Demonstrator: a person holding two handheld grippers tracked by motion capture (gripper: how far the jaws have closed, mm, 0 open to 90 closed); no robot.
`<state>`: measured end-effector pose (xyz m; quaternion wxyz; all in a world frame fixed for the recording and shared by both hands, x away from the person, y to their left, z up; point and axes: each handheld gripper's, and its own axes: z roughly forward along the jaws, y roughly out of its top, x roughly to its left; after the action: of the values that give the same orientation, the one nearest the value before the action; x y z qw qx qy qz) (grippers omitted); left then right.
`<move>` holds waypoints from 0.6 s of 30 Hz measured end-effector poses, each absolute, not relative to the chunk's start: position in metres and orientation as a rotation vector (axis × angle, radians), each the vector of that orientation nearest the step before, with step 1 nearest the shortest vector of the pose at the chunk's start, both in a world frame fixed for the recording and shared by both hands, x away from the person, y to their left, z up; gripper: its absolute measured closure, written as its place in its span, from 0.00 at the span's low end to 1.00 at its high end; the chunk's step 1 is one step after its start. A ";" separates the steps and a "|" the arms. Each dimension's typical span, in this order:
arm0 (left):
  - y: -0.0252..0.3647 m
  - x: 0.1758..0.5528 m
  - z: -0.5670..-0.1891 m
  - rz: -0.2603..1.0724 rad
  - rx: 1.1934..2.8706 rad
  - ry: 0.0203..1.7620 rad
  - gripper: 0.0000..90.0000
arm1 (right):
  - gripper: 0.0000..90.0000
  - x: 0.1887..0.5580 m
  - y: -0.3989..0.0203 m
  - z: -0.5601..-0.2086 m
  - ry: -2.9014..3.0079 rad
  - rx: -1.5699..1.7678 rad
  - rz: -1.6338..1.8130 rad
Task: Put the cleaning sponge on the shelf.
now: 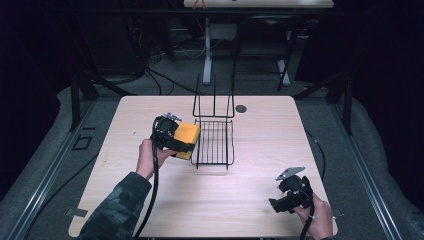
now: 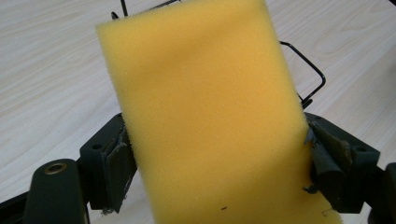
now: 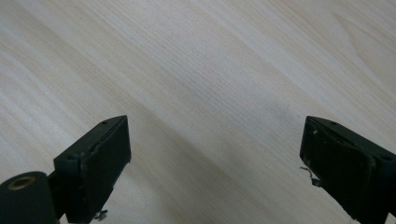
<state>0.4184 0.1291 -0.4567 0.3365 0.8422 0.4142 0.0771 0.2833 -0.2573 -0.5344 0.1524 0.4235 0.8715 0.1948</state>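
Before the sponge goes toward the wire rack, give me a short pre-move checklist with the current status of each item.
1. Left claw shut on the yellow foam sponge block: ok.
2. Sponge lifted off the light wooden table: ok.
3. Black wire rack standing with its basket free of other things: ok.
4. Right claw open, holding nothing: ok.
5. Right claw apart from the rack, near the table's front edge: ok.
6. Sponge clear of the rack's rim: cannot tell.

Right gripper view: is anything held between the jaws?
No: the right gripper stands open over the bare wooden table.
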 end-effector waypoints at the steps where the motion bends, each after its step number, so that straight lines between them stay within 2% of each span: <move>1: 0.128 0.418 -0.457 0.198 2.194 1.080 0.21 | 0.09 0.283 -0.257 -0.535 2.499 1.215 0.561; 18: 0.098 0.422 -0.468 0.167 2.207 1.073 0.21 | 0.10 0.283 -0.258 -0.534 2.491 1.214 0.556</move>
<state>0.4221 0.0983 -0.4685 0.3342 0.8457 0.4110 0.0641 0.2833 -0.2579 -0.5341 0.1572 0.4242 0.8704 0.1945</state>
